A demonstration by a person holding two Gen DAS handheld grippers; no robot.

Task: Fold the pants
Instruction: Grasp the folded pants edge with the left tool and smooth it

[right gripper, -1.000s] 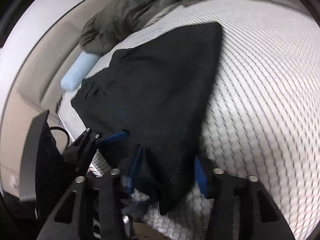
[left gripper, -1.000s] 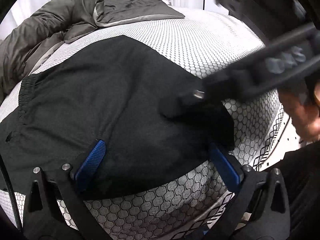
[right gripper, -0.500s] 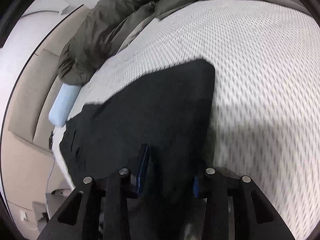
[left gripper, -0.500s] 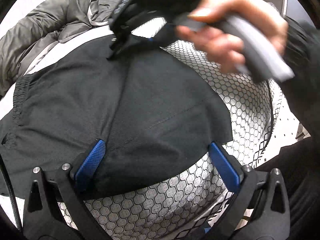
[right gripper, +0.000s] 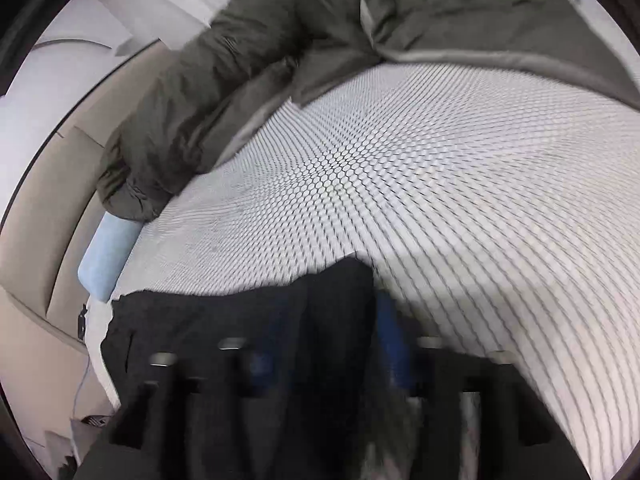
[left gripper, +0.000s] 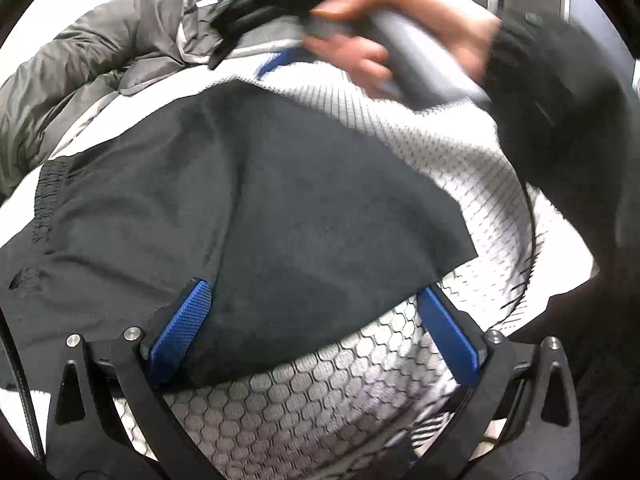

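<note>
Black pants (left gripper: 256,216) lie folded on a white hexagon-patterned mattress (left gripper: 320,396), waistband at the left. My left gripper (left gripper: 316,332) is open, its blue pads on either side of the pants' near edge. My right gripper (left gripper: 256,12), held in a hand, is blurred above the far edge of the pants. In the right wrist view the right gripper (right gripper: 324,364) is blurred, with black cloth of the pants (right gripper: 240,328) between its blue pads; the grip cannot be made out.
A grey-green puffy jacket (right gripper: 240,80) lies along the far side of the mattress, also in the left wrist view (left gripper: 80,72). A light blue pillow (right gripper: 108,256) sits at the mattress edge by a beige headboard (right gripper: 40,216).
My right gripper has carried the pant-leg end from the near right corner across the pants to the far edge. The left gripper has stayed put.
</note>
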